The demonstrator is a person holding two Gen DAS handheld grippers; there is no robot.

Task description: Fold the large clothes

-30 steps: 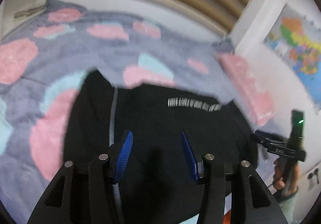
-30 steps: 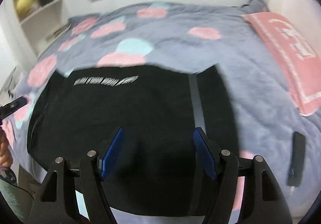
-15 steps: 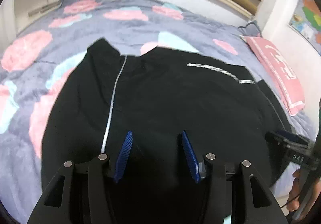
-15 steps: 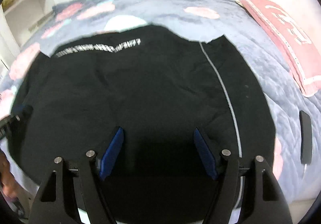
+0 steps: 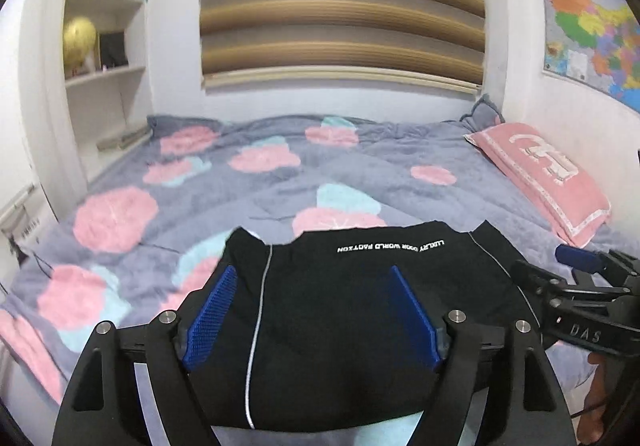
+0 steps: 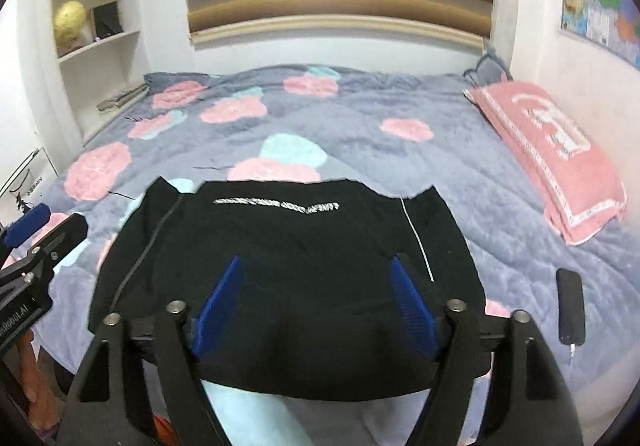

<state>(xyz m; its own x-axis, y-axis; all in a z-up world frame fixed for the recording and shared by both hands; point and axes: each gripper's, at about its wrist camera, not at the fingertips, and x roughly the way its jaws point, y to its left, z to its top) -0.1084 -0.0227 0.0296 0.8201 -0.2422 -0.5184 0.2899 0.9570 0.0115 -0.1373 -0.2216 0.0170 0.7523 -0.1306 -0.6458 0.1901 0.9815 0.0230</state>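
Garment (image 6: pixel 288 278) laid at the near edge of the bed (image 6: pixel 360 150)
A pillow (image 6: pixel 548 154) is placed far right, shelves (image 6: pixel 96 42) far left, a remote (image 6: pixel 571 306) right of the garment.

On the black garment (image 5: pixel 340 310), near its far edge, I read 1 white line printed upside down from my left wrist camera: "LUXURY DOOR WORLD FACTION", though some letters are uncertain. In my right wrist view the same line (image 6: pixel 276 205) is too blurred to read. The right gripper's body (image 5: pixel 584 334) carries the letters "DAS". The pink pillow (image 5: pixel 548 170) at the bed's right edge shows large white characters I cannot make out. The wall map (image 5: pixel 592 30) labels are too small.
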